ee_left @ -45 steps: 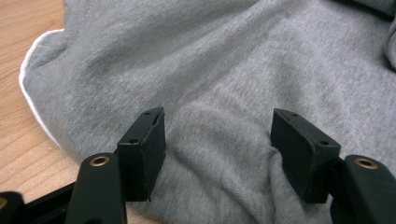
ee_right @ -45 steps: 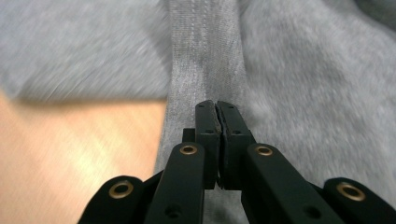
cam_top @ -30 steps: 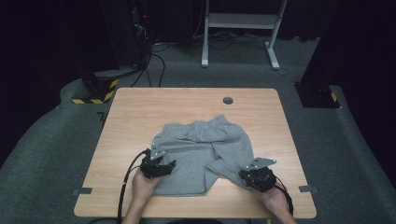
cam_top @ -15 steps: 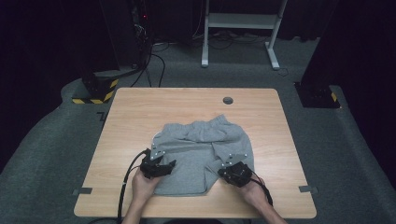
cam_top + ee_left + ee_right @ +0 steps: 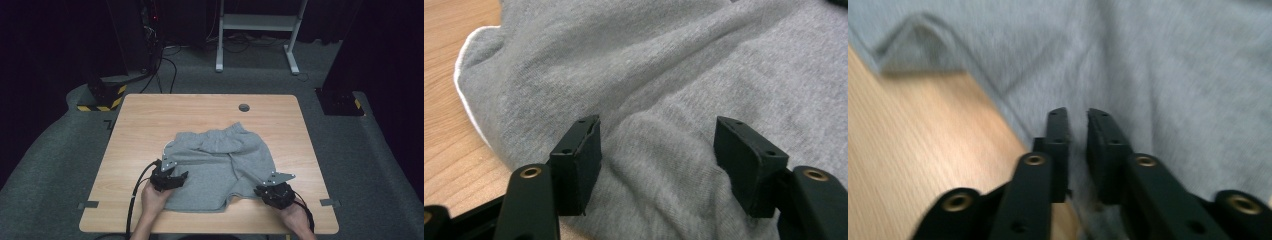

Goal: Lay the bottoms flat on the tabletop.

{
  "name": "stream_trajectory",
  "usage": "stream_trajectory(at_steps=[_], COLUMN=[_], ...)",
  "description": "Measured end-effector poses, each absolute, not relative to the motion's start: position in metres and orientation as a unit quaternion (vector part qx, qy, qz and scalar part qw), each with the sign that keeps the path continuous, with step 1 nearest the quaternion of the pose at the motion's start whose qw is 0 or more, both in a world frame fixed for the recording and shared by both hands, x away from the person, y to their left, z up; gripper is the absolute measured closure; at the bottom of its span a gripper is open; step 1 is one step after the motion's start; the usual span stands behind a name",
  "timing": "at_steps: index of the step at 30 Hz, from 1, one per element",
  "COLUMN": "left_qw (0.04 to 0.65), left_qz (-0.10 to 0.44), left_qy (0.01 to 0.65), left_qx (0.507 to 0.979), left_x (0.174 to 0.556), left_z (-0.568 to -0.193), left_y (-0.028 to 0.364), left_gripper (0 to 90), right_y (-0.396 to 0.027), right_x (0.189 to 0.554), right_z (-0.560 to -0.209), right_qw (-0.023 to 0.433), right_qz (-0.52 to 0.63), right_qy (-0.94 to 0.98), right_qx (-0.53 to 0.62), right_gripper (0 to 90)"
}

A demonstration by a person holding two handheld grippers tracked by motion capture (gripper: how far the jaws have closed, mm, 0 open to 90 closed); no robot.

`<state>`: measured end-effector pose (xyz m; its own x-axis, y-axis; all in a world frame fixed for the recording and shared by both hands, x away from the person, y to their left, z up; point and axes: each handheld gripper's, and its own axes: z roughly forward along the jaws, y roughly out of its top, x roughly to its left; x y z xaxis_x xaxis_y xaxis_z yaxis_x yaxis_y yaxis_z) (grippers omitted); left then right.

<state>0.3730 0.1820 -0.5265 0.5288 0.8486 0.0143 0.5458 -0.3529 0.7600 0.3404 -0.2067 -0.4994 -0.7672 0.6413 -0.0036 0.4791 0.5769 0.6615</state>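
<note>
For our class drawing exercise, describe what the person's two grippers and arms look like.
Both the left gripper and the right gripper are black, each topped by a grey three-cornered plate and trailing a black cable. Their jaws are flat black blocks on arms with brass-coloured rivets. The forearms are bare, without sleeves.

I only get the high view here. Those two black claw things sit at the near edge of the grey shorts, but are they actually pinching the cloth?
Observer: The left gripper is not; its own view has the jaws wide apart over the grey shorts.
Operator: And the other one?
Observer: The right gripper has its jaws nearly together, a thin slit between them; whether cloth is caught there, I cannot tell.
Operator: Where on the shorts is it?
Observer: At the cloth's edge, with bare table beside its jaws.
</note>
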Motion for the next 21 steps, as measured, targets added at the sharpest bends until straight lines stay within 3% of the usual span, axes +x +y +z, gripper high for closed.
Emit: stream_trajectory(at_steps=[5, 12, 18, 21], left_qw=[0.367, 0.373, 0.366, 0.359], left_qz=[0.21, 0.207, 0.186, 0.19], left_qy=[0.428, 0.413, 0.434, 0.435], left_qx=[0.799, 0.805, 0.802, 0.803], left_x=[0.371, 0.365, 0.354, 0.35], left_z=[-0.526, -0.526, -0.519, -0.516], left_y=[0.181, 0.186, 0.212, 0.215], left_gripper=[50.2, 75.2, 79.7, 74.5], right_y=[-0.186, -0.177, -0.2, -0.201], right_x=[0.352, 0.361, 0.345, 0.343], right_z=[-0.495, -0.514, -0.515, -0.514], right_qw=[0.138, 0.128, 0.116, 0.096], right_qz=[0.364, 0.343, 0.353, 0.356], right_qy=[0.866, 0.878, 0.874, 0.876], right_qx=[0.314, 0.31, 0.313, 0.31], right_gripper=[65.5, 70.1, 72.3, 67.4])
